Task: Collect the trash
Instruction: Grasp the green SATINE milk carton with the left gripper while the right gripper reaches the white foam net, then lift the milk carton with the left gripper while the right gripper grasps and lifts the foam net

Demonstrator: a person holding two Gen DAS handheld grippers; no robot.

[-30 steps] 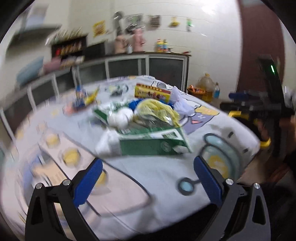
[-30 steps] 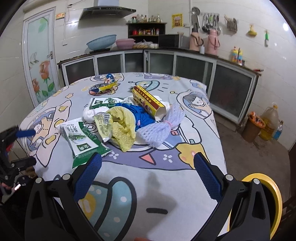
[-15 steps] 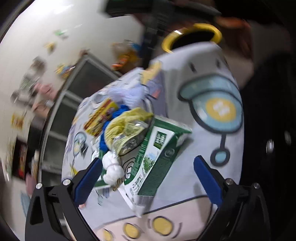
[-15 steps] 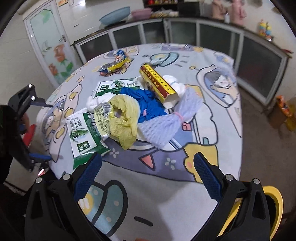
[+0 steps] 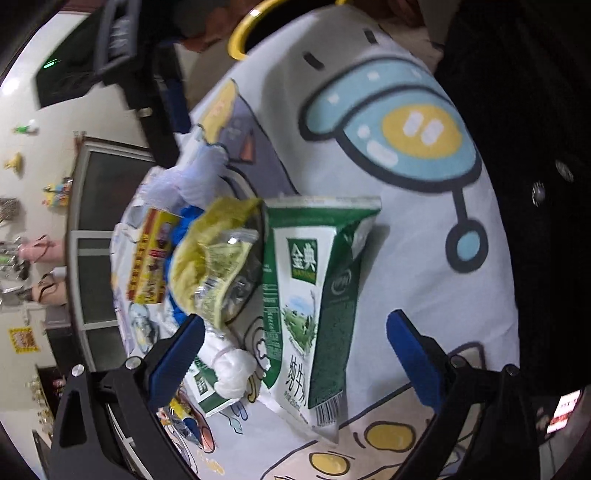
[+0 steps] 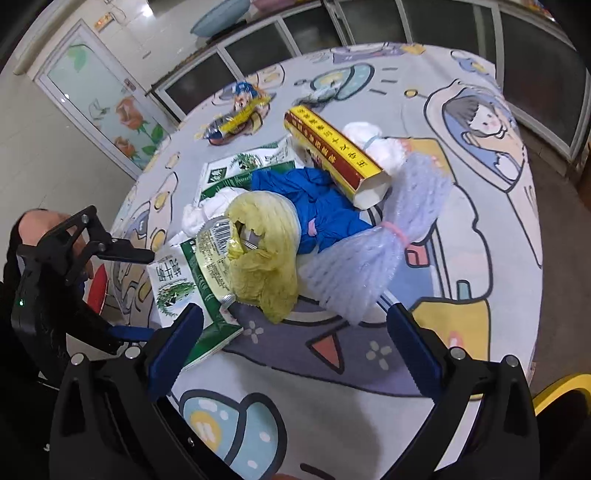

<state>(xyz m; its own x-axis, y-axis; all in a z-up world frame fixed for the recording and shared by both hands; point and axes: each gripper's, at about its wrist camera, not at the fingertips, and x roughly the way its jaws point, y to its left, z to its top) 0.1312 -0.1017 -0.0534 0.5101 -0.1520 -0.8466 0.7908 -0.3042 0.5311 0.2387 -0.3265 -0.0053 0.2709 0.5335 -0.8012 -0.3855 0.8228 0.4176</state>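
Note:
A pile of trash lies on the cartoon tablecloth. In the left wrist view a flattened green milk carton lies between the blue pads of my open left gripper, which hovers just above it, rolled sideways. Beside it are a yellow crumpled wrapper, a white wad and a red-yellow box. The right wrist view shows my open right gripper near the table edge, in front of the yellow wrapper, a white foam net, blue plastic, the long box and the carton.
A yellow-rimmed bin stands on the floor at the lower right of the table; its rim also shows in the left view. A second green carton and a snack wrapper lie farther back. Cabinets line the walls.
My left gripper has rolled sideways and closed in on the green carton, which now lies between its fingers. My right gripper has tipped down and nearer to the pile.

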